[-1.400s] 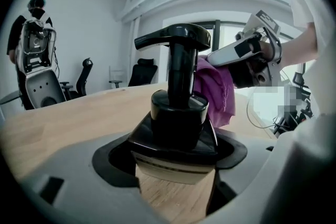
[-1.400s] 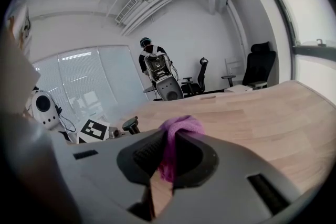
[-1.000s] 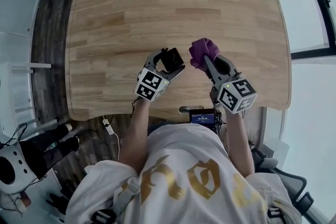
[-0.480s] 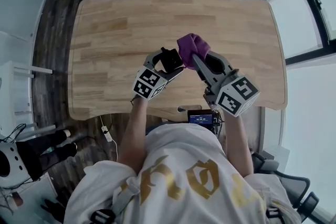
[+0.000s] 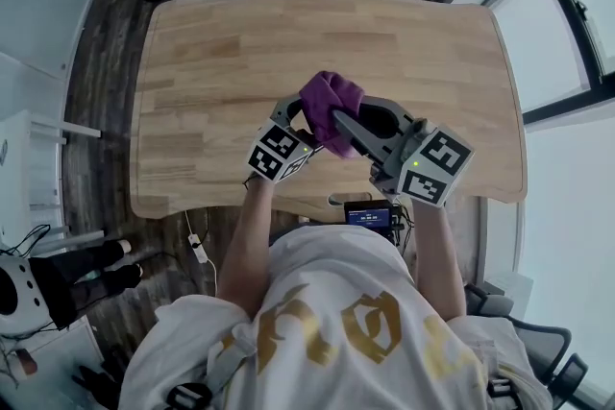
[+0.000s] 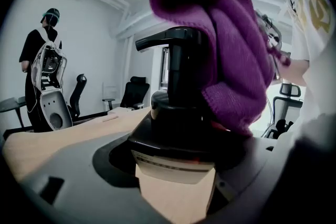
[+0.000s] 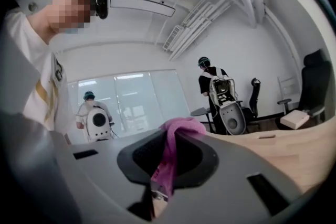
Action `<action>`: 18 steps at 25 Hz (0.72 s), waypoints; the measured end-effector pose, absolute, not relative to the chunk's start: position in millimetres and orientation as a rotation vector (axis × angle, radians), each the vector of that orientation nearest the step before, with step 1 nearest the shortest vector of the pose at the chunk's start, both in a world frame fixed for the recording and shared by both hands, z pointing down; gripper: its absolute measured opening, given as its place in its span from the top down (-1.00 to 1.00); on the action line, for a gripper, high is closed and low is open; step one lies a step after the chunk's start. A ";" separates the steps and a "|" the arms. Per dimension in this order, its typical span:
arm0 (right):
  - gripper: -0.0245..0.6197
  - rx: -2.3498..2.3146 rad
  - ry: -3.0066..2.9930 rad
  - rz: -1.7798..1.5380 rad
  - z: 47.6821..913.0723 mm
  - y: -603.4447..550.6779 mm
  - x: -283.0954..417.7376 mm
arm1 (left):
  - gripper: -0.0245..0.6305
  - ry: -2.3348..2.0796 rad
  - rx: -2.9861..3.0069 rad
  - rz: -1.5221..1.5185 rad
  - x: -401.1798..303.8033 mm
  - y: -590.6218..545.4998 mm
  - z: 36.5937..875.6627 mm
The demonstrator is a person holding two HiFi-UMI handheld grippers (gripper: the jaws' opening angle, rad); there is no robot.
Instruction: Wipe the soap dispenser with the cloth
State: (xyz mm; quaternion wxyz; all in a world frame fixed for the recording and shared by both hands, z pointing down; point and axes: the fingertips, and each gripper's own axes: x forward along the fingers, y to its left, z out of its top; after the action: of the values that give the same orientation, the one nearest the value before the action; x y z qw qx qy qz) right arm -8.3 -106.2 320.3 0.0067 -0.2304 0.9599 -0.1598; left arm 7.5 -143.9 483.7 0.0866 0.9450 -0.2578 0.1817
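Note:
In the left gripper view the soap dispenser [image 6: 176, 113] has a black pump head and a pale body, held upright in my left gripper [image 6: 174, 162], which is shut on it. A purple cloth [image 6: 239, 55] drapes over the right side of the pump. In the head view the cloth [image 5: 330, 104] covers the dispenser entirely, above the wooden table [image 5: 221, 43]. My left gripper [image 5: 304, 118] and right gripper [image 5: 339, 122] meet there. The right gripper [image 7: 161, 178] is shut on a fold of the cloth [image 7: 172, 147].
A small dark device [image 5: 370, 214] sits at the table's near edge. A person wearing a backpack rig [image 6: 46, 81] stands beyond the table, with office chairs [image 6: 135, 94] behind. Large windows [image 5: 567, 24] lie to the right.
My right gripper has carried the cloth leftward onto the dispenser, which now hides the black pump from the head view. The left gripper has barely moved.

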 end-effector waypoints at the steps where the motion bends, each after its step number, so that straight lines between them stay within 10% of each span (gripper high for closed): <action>1: 0.81 -0.778 3.025 -0.494 329.2 -109.9 -7.0 | -0.21 -0.764 2.817 0.530 7.6 -143.6 481.0; 18: 0.81 -1.025 3.034 -0.370 338.7 -125.1 2.8 | -0.21 -0.696 2.891 0.550 16.8 -133.5 462.3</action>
State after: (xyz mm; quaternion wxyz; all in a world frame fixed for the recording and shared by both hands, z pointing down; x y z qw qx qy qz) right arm 2.8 -125.1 338.7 -0.0411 -0.3178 0.9403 -0.1147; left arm 16.8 -133.5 462.3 0.0586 0.9544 -0.2297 0.1816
